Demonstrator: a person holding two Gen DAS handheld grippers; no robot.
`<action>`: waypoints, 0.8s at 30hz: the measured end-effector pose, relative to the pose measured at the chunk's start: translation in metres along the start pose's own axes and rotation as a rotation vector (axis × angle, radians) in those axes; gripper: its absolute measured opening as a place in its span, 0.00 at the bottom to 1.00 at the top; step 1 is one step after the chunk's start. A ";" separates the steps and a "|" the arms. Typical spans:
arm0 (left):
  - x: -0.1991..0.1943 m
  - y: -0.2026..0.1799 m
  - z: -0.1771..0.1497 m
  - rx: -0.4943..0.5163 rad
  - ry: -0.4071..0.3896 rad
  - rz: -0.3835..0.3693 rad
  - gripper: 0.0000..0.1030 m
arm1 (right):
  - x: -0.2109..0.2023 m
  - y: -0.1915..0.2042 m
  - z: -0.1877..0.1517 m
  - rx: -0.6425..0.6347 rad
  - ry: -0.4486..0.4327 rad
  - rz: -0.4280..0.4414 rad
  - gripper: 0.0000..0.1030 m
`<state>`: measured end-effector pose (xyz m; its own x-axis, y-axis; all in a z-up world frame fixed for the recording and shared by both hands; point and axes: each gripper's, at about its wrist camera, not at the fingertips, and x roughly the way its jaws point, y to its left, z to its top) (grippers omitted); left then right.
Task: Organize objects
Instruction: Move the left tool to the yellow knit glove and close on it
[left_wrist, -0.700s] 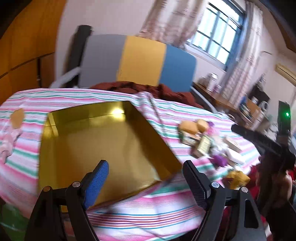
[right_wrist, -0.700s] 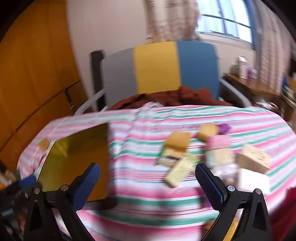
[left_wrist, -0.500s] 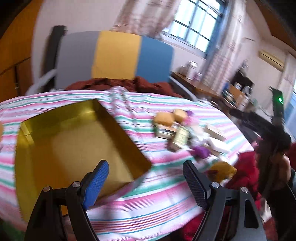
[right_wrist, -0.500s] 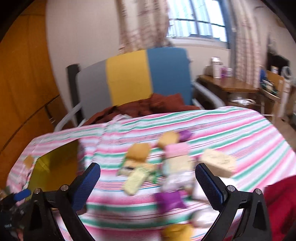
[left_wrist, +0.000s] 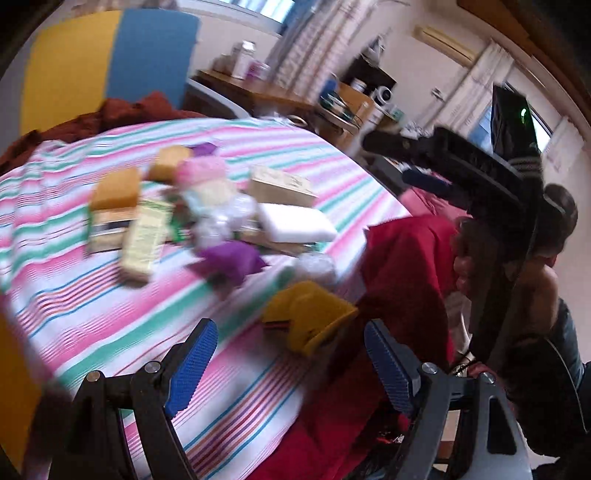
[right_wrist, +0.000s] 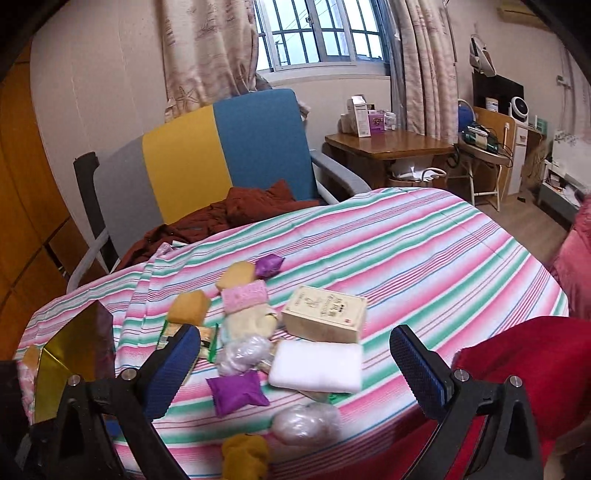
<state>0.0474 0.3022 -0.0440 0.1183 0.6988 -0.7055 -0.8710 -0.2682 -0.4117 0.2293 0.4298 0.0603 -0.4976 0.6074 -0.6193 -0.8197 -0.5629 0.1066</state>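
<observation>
A pile of small items lies on the striped cloth (right_wrist: 406, 251): a white sponge (right_wrist: 316, 365), a beige box (right_wrist: 325, 312), two purple pouches (right_wrist: 236, 391) (right_wrist: 269, 266), orange sponges (right_wrist: 188, 306), a pink cloth (right_wrist: 245, 297) and clear bags (right_wrist: 306, 421). My right gripper (right_wrist: 295, 358) hangs open above the pile's near side, holding nothing. My left gripper (left_wrist: 291, 365) is open and empty near the table's edge, just short of a yellow item (left_wrist: 306, 317). In the left wrist view the purple pouch (left_wrist: 231, 260) and white sponge (left_wrist: 295, 223) lie farther on, blurred, and the right gripper (left_wrist: 402, 162) hovers at the upper right.
An open gold box (right_wrist: 74, 354) sits on the cloth at the left. A grey, yellow and blue chair (right_wrist: 221, 155) with a brown garment stands behind the table. Red cloth (left_wrist: 406, 258) and a person's arm (left_wrist: 546, 295) are at the table's right edge.
The left wrist view has swung right, from the gold box to the pile and the table's edge. The right gripper has shifted right over the pile. Both stay open.
</observation>
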 end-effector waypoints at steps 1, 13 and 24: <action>0.010 -0.005 0.002 0.006 0.019 -0.018 0.81 | 0.000 -0.001 -0.001 0.002 0.001 -0.003 1.00; 0.082 -0.006 0.004 0.050 0.120 0.020 0.72 | 0.013 -0.016 -0.014 0.017 0.056 0.006 1.00; 0.028 0.025 -0.029 0.086 0.038 0.093 0.51 | 0.057 -0.009 -0.028 -0.071 0.310 0.003 1.00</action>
<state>0.0427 0.2958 -0.0901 0.0522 0.6473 -0.7605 -0.9165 -0.2714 -0.2939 0.2165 0.4537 0.0022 -0.3806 0.4124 -0.8277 -0.7911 -0.6087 0.0605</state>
